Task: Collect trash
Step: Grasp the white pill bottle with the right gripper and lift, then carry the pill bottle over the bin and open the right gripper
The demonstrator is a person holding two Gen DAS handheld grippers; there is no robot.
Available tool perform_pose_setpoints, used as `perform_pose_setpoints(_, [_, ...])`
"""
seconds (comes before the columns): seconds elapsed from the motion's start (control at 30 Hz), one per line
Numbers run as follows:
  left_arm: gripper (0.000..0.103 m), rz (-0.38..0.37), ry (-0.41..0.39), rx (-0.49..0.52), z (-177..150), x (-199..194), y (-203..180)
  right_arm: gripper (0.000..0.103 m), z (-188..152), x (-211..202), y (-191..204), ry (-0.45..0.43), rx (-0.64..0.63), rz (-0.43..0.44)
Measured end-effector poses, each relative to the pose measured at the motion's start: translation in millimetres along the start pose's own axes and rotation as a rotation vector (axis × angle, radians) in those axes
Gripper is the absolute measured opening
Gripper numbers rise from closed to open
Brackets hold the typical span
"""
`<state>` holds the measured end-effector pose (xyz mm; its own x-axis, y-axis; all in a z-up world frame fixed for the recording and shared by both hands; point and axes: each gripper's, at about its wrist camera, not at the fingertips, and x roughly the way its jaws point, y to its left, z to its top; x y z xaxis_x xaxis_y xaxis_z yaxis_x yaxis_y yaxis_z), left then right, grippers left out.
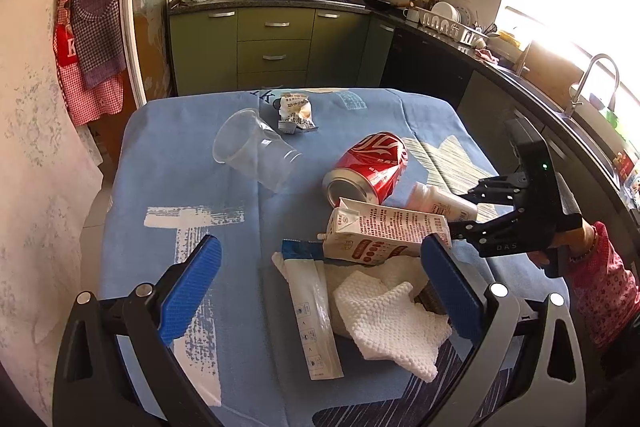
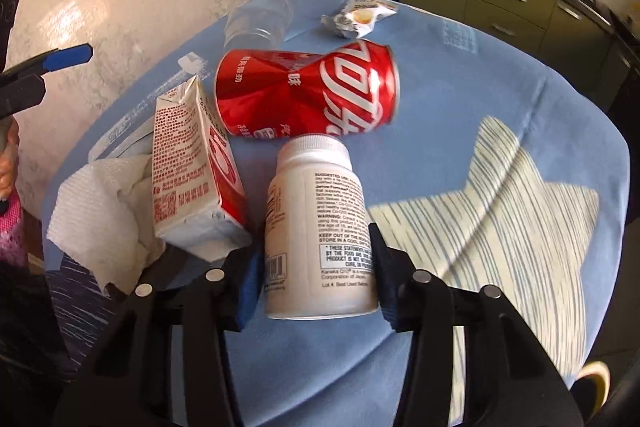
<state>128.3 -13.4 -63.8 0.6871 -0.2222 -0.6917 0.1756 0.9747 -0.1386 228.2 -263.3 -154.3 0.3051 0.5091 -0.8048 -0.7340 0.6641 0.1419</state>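
Your right gripper (image 2: 316, 285) has the white plastic supplement bottle (image 2: 316, 223) lying on its side between its blue pads (image 2: 252, 291), low on the printed label near the base, and both pads look to be touching its sides. Judging by that contact, you have it; squeeze firmly enough that the round wall doesn't roll out, then lift straight up. The bottle's cap end sits just beside the dented red soda can (image 2: 308, 91), and the white-and-red milk carton (image 2: 196, 171) lies close on the other side, so a sideways drag could knock either one. Keep the lift clean and vertical.

Your right hand (image 1: 560, 251) comes in from the table's edge, gripper pitched steeply down toward the blue tablecloth (image 2: 460, 75), wrist in a patterned pink sleeve (image 1: 604, 291).

Your left gripper (image 1: 320, 287) hangs wide open above the near side of the table, holding nothing, angled down over the crumpled white paper towel (image 1: 392, 327) and the flat white-and-blue sachet (image 1: 312, 311). That's a sensible next target.

Farther off lie a clear plastic cup (image 1: 252, 147) on its side and a crumpled snack wrapper (image 1: 296, 115), both well apart from the cluster you're working.

No bin shows in either view, so I can't tell where the bottle goes.
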Motion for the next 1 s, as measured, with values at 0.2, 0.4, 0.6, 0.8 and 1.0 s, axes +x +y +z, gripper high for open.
perform_pose_setpoints(0.2, [0.098, -0.010, -0.010, 0.004, -1, -4, -3, 0.045, -33, -36, 4, -0.064, 0.094, -0.049])
perform_pose_setpoints(0.4, [0.098, -0.028, -0.023, 0.030, -3, -11, -17, 0.045, -74, -90, 2, -0.159, 0.220, -0.140])
perform_pose_setpoints(0.6, [0.098, -0.044, -0.029, 0.055, -4, -14, -29, 0.045, -135, -147, -41, -0.206, 0.475, -0.331])
perform_pose_setpoints(0.8, [0.098, -0.054, -0.023, 0.068, -3, -12, -37, 0.045, -197, -177, -105, -0.141, 0.764, -0.481])
perform_pose_setpoints(1.0, [0.098, -0.053, -0.011, 0.084, -3, -9, -44, 0.045, -215, -171, -147, -0.091, 0.874, -0.567])
